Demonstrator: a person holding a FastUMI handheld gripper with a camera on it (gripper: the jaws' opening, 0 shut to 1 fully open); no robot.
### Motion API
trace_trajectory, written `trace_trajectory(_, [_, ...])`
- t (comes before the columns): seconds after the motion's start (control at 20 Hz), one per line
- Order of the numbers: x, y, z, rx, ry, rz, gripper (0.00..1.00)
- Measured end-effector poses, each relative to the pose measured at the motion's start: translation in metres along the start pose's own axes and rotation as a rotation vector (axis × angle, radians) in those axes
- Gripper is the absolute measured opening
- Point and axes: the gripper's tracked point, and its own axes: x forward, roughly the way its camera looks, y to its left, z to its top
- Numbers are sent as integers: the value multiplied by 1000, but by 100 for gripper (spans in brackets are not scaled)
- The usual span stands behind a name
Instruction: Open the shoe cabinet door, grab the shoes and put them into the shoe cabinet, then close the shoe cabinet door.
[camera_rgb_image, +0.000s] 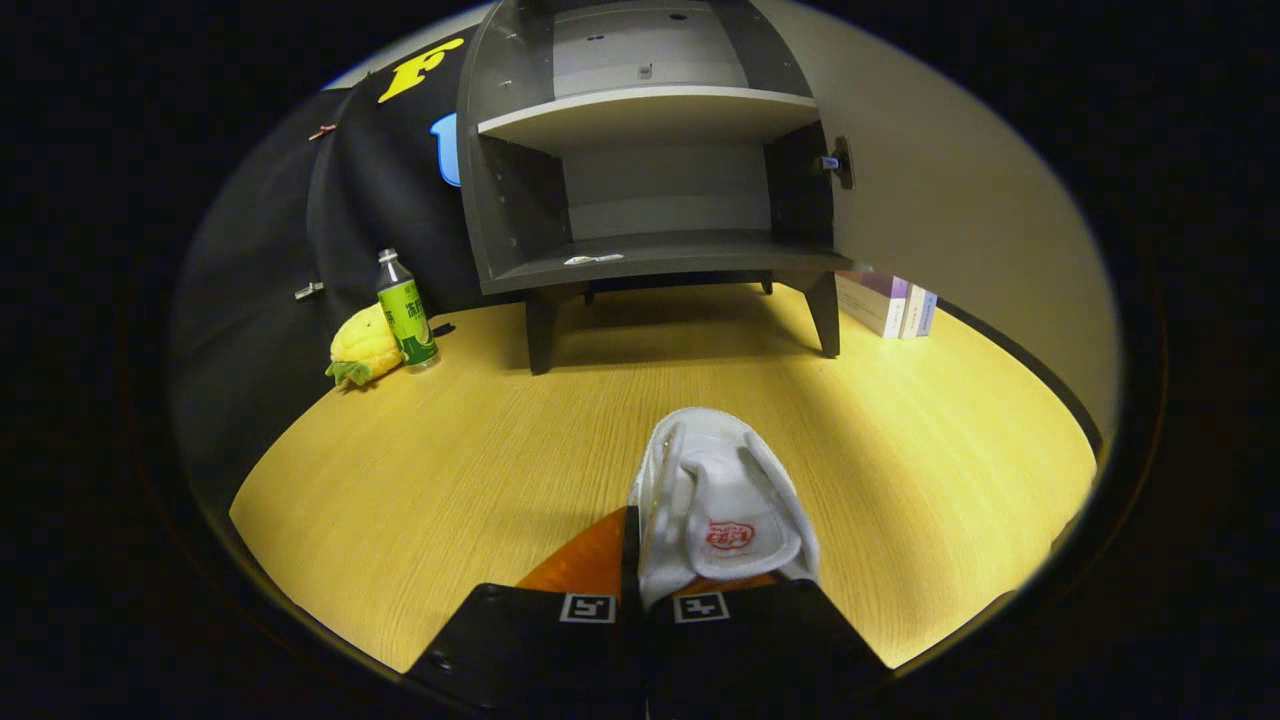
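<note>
While the gripper (640, 560) is close above the wooden table (420, 500), its two fingers are closed on a white shoe (722, 495), and they pinch the side wall of the shoe between them. The shoe is held with its opening facing up, so the white insole with a red mark is visible inside it; its toe points away from the fingers, toward the shoe cabinet (650, 170). The shoe is in front of the cabinet and well apart from it, with bare table between them. The cabinet is dark grey, it stands on short legs on the far part of the table, and its front is open. Inside the cabinet there is one pale shelf (645, 112) that divides it into an upper and a lower compartment. Both compartments hold no shoe; on the floor of the lower compartment lies only a small pale scrap (593, 259), near its front edge. To the left of the cabinet a green-labelled bottle (406, 312) stands upright, and a yellow pineapple toy (364, 347) lies just beside the bottle. To the right of the cabinet, near its right leg, some books or boxes (888, 302) stand together against the pale wall.
</note>
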Motion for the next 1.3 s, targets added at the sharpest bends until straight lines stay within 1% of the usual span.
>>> trace_trajectory(0.15, [-20,2,26,33,-24,10,6])
trace_trajectory(0.25, [-33,-1,50,32,-50,0,7])
trace_trajectory(0.4, [-58,5,95,45,-88,9,6])
trace_trajectory(0.6, [-91,11,171,23,-154,3,6])
trace_trajectory(0.7, [-101,15,215,35,-193,3,6])
trace_trajectory(0.85, [-111,23,274,17,-228,17,6])
trace_trajectory(1.0, [-106,30,331,-25,-262,23,6])
trace_trajectory(1.1, [-93,35,364,-52,-277,24,6])
trace_trajectory(1.3, [-44,39,410,-109,-271,15,6])
